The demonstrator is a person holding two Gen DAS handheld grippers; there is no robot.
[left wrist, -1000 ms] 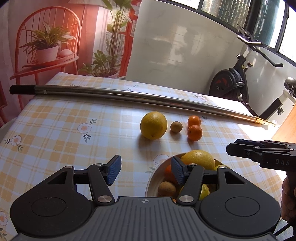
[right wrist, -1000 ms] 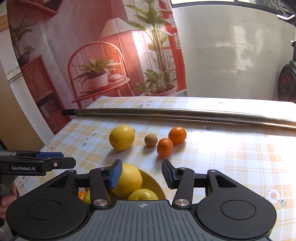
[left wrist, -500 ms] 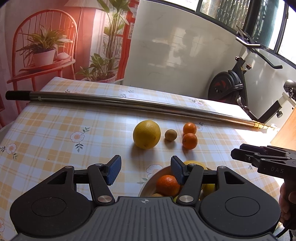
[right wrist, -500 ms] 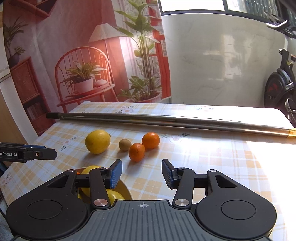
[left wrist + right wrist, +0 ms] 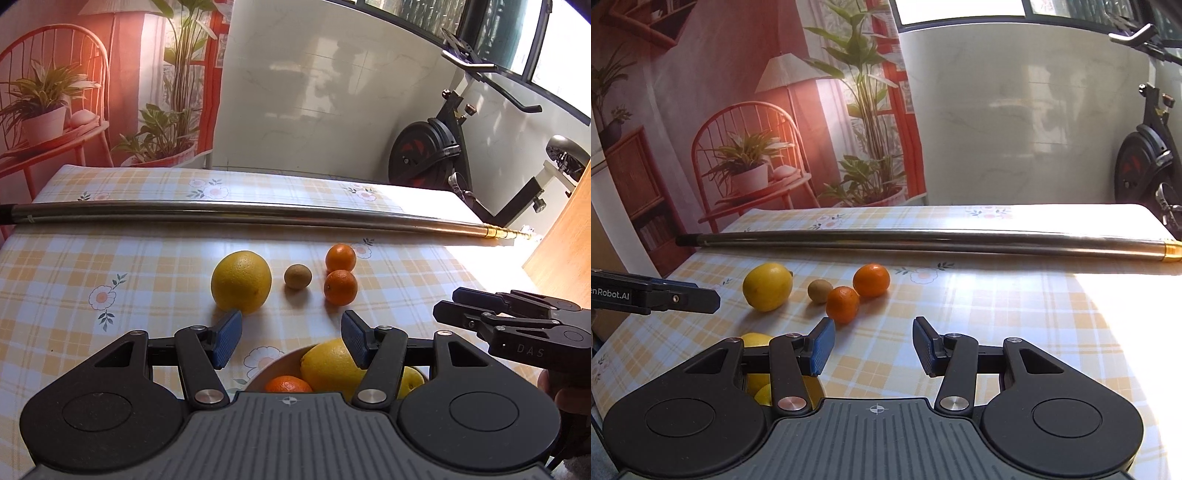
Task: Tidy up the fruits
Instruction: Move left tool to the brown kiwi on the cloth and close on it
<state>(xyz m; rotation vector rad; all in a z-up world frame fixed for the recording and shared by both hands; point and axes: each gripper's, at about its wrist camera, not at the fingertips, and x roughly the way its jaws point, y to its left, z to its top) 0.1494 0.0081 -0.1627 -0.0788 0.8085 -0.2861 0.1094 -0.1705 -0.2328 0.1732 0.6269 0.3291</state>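
the left gripper (image 5: pixel 291 339) is wide open and holds nothing; its blue pads (image 5: pixel 228 339) stand well apart above the table. the right gripper (image 5: pixel 873 346) is also wide open and empty. in the left wrist view the right gripper shows from the side at the right edge, with a part of a hand (image 5: pixel 569 391) under it.

the table has a checked tablecloth (image 5: pixel 74 266) in yellow and white with small flowers. 4 fruits lie on it in a loose row: a big yellow citrus (image 5: pixel 241 281) on the left, a small brown kiwi (image 5: pixel 297 276) just beside it, and 2 small oranges on the right. the near orange (image 5: pixel 340 287) and the far orange (image 5: pixel 340 257) seem to touch each other. in the right wrist view the same fruits are in front of the right gripper, the near orange closest to its left pad.

a bowl (image 5: pixel 273 365) stands at the near edge of the table, partly hidden behind the left gripper. inside it i can see a yellow citrus (image 5: pixel 328 365), an orange (image 5: pixel 288 384) and a piece of another yellow fruit (image 5: pixel 412 380).

a long metal pole (image 5: pixel 258 214) lies across the table behind the fruits. an exercise bike (image 5: pixel 443 147) stands behind the table on the right, and a printed backdrop (image 5: pixel 757 129) with a red chair and plants hangs on the left.
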